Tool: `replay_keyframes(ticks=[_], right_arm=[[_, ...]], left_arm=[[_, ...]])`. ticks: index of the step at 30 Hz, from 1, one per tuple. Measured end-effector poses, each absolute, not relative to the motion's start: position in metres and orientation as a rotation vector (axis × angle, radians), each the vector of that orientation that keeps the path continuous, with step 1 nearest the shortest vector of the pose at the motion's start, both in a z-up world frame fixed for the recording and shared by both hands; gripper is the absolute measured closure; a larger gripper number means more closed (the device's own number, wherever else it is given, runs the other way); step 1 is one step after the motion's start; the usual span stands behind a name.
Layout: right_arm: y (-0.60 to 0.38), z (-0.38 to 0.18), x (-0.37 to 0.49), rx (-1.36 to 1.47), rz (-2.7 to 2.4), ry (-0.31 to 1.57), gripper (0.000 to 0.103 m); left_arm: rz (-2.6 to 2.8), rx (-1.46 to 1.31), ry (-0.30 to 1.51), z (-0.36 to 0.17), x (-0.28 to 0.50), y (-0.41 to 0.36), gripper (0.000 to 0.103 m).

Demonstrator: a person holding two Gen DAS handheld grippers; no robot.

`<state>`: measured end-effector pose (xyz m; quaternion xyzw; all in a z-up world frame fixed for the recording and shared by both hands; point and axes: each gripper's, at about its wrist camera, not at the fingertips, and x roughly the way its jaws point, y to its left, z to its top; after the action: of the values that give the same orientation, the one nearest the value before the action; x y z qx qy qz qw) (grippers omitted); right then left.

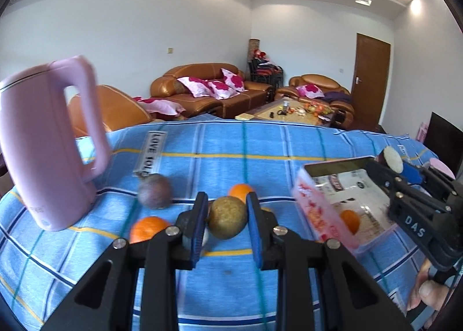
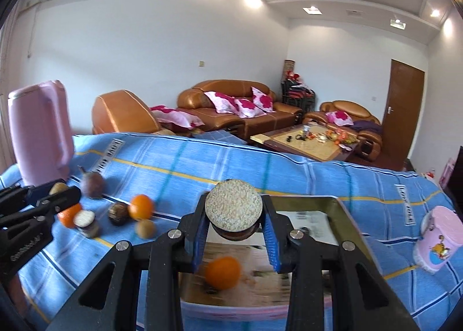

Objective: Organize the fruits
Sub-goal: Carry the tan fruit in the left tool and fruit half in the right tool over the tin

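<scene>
My left gripper (image 1: 227,216) is shut on a round brownish-green fruit (image 1: 228,221), held just above the blue checked cloth. Around it lie a purple fruit (image 1: 154,191) and two oranges (image 1: 148,228) (image 1: 240,190). My right gripper (image 2: 233,223) is shut on a halved dark fruit (image 2: 233,208) with a pale cut face, held over the clear pink-rimmed box (image 2: 306,216). One orange (image 2: 222,272) lies in the box. The right wrist view also shows several loose fruits (image 2: 141,206) on the cloth at left.
A pink kettle (image 1: 49,151) stands at the table's left. A small pink tub (image 2: 438,238) stands at the right. The blue checked cloth (image 1: 220,154) covers the table. Brown sofas (image 1: 208,90) and a coffee table lie beyond the far edge.
</scene>
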<state>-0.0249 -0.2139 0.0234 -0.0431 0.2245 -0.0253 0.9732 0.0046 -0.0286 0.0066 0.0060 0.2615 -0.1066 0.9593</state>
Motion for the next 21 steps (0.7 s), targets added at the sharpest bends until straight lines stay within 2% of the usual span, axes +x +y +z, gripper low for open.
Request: replay_keyframes(ticks=[21], right_arm=[[-0.309, 0.017, -0.008, -0.051, -0.177, 0.529, 0.066]], left_arm=[[-0.325, 0.077, 0.561, 0.001, 0.025, -0.155, 0.075]])
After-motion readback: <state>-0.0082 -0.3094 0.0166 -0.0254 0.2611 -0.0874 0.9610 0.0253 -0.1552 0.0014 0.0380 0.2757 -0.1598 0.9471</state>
